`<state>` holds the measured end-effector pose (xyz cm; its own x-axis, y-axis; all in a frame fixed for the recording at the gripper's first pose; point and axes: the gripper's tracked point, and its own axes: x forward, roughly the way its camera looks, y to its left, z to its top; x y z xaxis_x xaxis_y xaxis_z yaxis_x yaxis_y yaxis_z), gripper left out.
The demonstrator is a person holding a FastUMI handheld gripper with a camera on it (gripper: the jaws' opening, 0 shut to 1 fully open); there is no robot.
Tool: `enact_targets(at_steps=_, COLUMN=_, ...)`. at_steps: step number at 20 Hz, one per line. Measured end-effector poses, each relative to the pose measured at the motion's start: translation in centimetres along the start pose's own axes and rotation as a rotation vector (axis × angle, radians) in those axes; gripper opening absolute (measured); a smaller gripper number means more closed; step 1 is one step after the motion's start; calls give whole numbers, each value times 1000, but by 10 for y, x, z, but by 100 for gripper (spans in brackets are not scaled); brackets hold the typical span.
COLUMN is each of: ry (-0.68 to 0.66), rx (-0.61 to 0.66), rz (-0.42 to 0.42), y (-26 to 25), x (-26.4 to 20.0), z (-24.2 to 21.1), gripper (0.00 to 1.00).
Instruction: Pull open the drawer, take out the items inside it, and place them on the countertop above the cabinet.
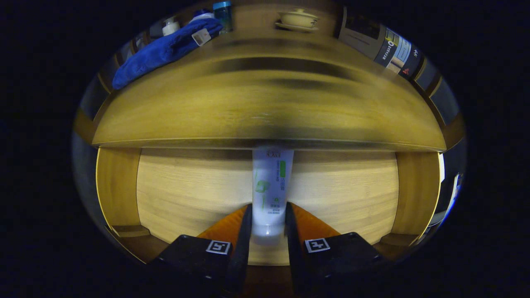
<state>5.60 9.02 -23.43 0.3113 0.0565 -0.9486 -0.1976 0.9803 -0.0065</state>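
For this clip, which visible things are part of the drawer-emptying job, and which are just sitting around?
Job items:
- white tube, clamped between the gripper fingers
- open drawer, below the tube
- wooden countertop, beyond the tube

Lying about, at the back of the countertop:
- blue cloth
- small white bottle
- blue-capped bottle
- lidded cup on a saucer

Wooden countertop (269,103), blue towel (165,47), lidded cup (298,19), bottles (222,14) at back

Home-style booth: wooden cabinet (265,103), towel (161,49), teacup (298,18).
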Motion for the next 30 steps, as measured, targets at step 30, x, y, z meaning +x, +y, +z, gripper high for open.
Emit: enact_targets(at_steps=30, ry=-404, rx=38, rz=113, y=-5, x=-203, z=123, gripper=45)
